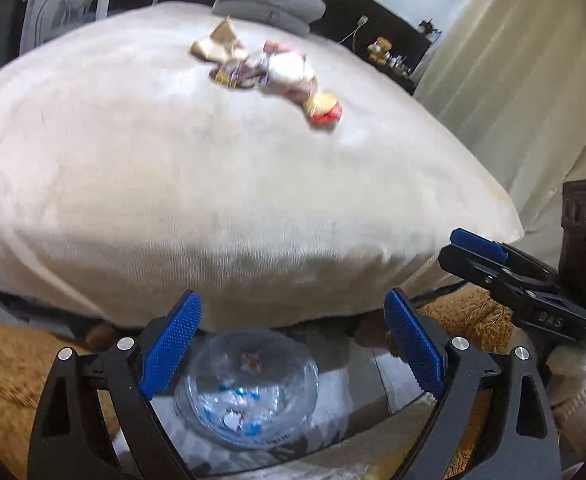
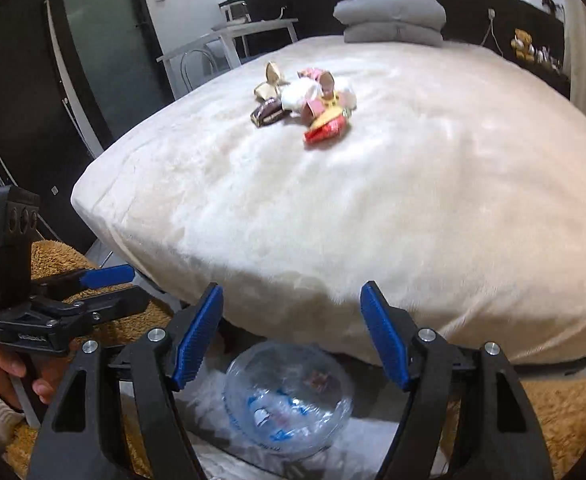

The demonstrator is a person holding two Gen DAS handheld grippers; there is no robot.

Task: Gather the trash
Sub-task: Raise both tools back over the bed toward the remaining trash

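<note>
A small heap of crumpled wrappers (image 1: 269, 72) lies on the cream bed cover, far from both grippers; it also shows in the right wrist view (image 2: 305, 104), with a red and yellow wrapper (image 2: 327, 128) nearest. A bin lined with a clear plastic bag (image 1: 249, 392) stands on the floor at the foot of the bed, a wrapper inside; it also shows in the right wrist view (image 2: 289, 400). My left gripper (image 1: 293, 344) is open and empty above the bin. My right gripper (image 2: 293, 336) is open and empty above it too.
The bed (image 2: 333, 220) fills the middle. Two grey pillows (image 2: 389, 20) lie at its head. A tan shaggy rug (image 2: 565, 412) covers the floor. A white desk and chair (image 2: 221, 52) stand at the left, curtains (image 1: 513, 60) at the right.
</note>
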